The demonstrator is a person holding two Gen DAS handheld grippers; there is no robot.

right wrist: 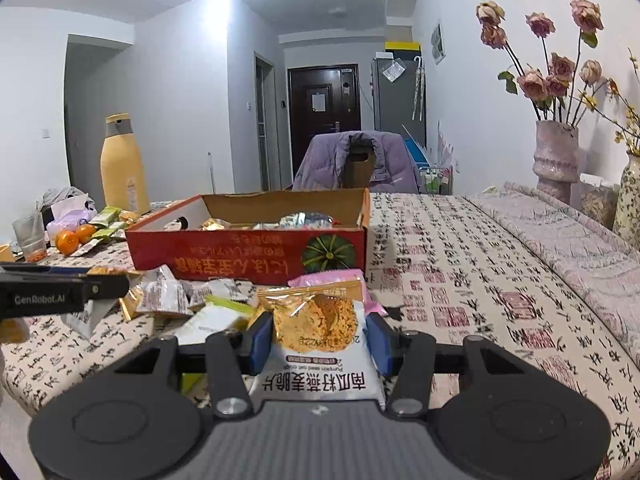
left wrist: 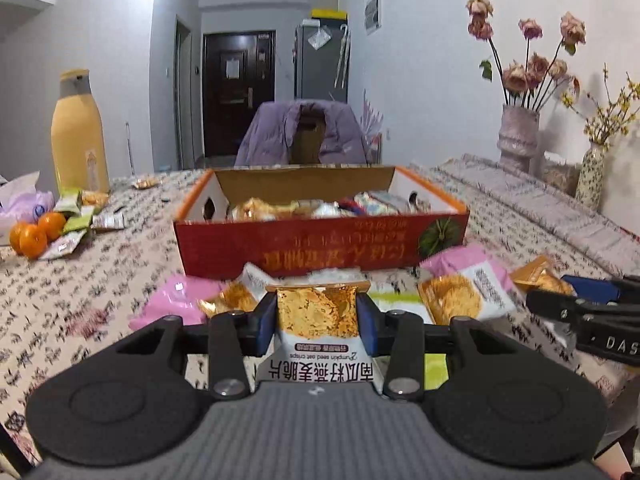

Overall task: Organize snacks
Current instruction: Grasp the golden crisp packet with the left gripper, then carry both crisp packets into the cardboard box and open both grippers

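Note:
My left gripper (left wrist: 317, 308) is shut on a gold and white oat crisps packet (left wrist: 316, 344), its blue pads pressing both sides, and the packet hangs above the table. In the right wrist view my right gripper (right wrist: 318, 328) is shut on a second oat crisps packet (right wrist: 320, 376) of the same kind. Straight ahead of both stands the open red cardboard box (left wrist: 320, 244) (right wrist: 240, 256), which holds several wrapped snacks. Loose packets (left wrist: 464, 296) (right wrist: 168, 300) lie on the cloth between the box and the grippers. Each gripper shows at the edge of the other's view.
A yellow bottle (left wrist: 78, 136), oranges (left wrist: 34, 236) and green snack packs (left wrist: 76, 220) sit at the far left. Vases with dried flowers (left wrist: 518, 136) stand at the right. A chair with a purple jacket (left wrist: 300, 132) is behind the table. A glass (right wrist: 30, 236) stands at the left edge.

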